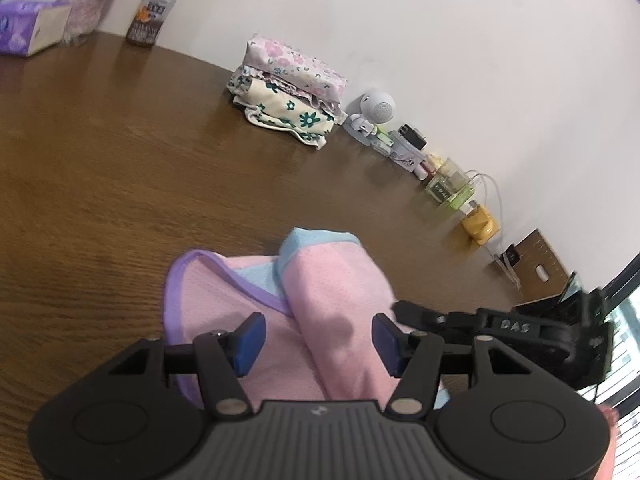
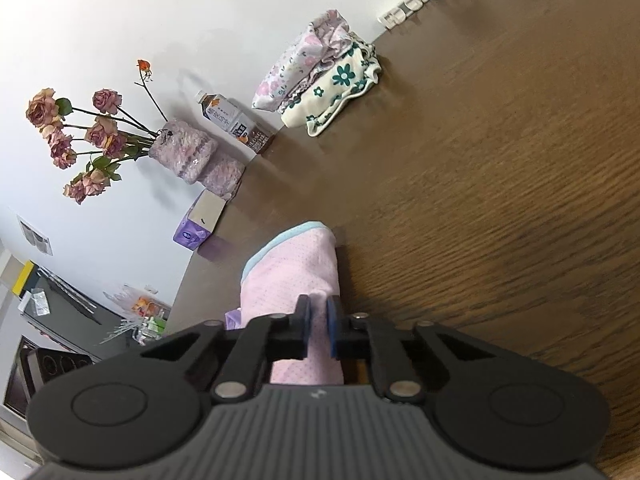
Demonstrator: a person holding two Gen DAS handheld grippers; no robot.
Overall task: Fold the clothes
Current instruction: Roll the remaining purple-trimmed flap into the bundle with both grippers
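Gripping the pink garment, the right claw holds one fold; left claw gapes above it. Folded clothes lie beyond it.

I count one pink garment, two folded floral pieces stacked, one bottle, roughly eight roses.

White wall, wood table.
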